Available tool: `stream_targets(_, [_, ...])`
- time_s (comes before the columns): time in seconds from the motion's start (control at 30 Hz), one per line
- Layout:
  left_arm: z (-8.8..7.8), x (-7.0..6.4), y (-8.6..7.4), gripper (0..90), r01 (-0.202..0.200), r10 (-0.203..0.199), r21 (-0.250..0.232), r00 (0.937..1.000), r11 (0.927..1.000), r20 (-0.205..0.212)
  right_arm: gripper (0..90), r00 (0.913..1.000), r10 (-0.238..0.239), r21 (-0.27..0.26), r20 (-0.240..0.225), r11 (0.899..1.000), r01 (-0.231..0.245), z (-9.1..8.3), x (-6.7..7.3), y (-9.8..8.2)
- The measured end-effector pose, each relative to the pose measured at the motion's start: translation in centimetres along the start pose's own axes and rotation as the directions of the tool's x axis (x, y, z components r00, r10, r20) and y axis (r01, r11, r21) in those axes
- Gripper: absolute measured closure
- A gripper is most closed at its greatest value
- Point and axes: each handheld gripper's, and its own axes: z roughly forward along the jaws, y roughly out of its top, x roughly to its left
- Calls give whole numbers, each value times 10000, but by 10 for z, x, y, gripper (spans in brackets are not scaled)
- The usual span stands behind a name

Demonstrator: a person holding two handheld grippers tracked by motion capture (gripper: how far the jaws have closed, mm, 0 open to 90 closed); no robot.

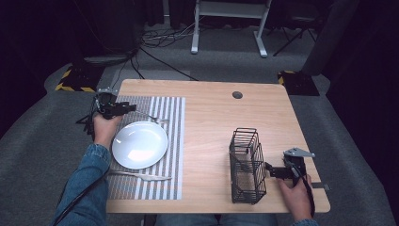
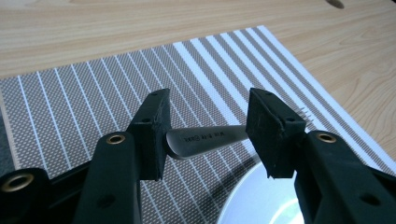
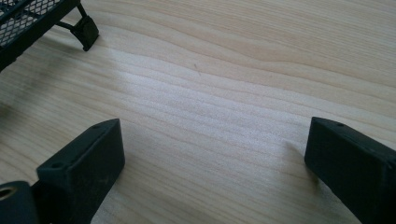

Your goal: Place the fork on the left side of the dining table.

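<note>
- Light wooden table (image 1: 211, 122) first: the striped placemat (image 1: 171, 141) covers its nine o'clock side, and the black wire cutlery basket (image 1: 247, 165) stands upright toward four o'clock.
- White plate (image 1: 139, 144) sits in the middle of the placemat; a knife (image 1: 141, 175) lies at the plate's six o'clock, apart from it.
- The thing in hand is the fork (image 1: 153, 117), lying flat on the placemat at the plate's twelve o'clock, tines pointing toward three o'clock.
- Left claw (image 2: 205, 133) is down over it and released: in the left gripper view the jaws straddle the fork's handle end (image 2: 205, 140), one pad on each side, neither one pressing on it yet as far as I can tell.
- Right claw (image 3: 212, 154) is wide open with bare wood between its jaws, parked at the basket's three o'clock.
- To do this well, I'd say: keep the handle centred between the pads, settle low enough to catch the thin metal, then squeeze squarely.
- The plate rim (image 2: 261, 196) is close below the jaws, so lift straight up rather than dragging toward six o'clock.
</note>
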Motion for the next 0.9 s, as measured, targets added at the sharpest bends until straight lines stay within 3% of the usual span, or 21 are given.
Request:
stream_targets(0.5, [10,13,-13,490,461,-458,660,9989,9968,-73,47,10000,2,0,0,10000,-2,0,0,0])
stream_targets(0.9, [13,20,-16,481,799,-784,774,9967,9938,-224,47,10000,1,1,1,10000,-1,0,0,0])
